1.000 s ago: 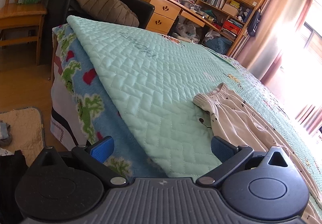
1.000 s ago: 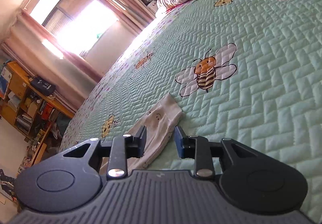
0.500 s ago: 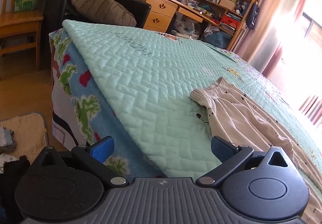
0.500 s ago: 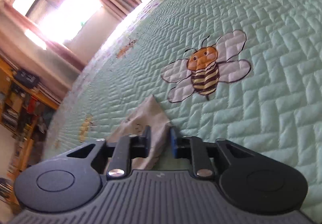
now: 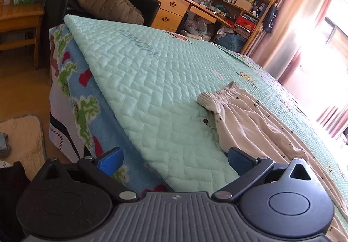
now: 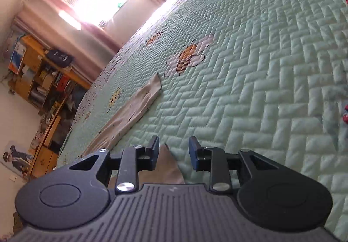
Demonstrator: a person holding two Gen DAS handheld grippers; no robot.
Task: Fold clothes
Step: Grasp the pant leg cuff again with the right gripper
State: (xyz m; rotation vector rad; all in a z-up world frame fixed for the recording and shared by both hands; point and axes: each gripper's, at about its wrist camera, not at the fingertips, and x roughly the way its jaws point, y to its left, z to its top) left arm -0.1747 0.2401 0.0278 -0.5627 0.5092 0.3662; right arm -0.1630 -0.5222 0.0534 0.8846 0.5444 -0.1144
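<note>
While our right gripper (image 6: 174,150), jaws just reopened, has a trouser (image 6: 139,105) corner between unpressed pads, we should reclamp squarely; left gripper (image 5: 174,158) waits wide apart.

Bed (image 5: 152,81) under mint quilted cover, bee pattern; cream trousers (image 5: 250,120) flat on it at 3 o'clock, waistband toward 12.

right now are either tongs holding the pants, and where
Nothing is held. The right tongs have just been opening, above the pants; the left tongs stand wide open.
</note>
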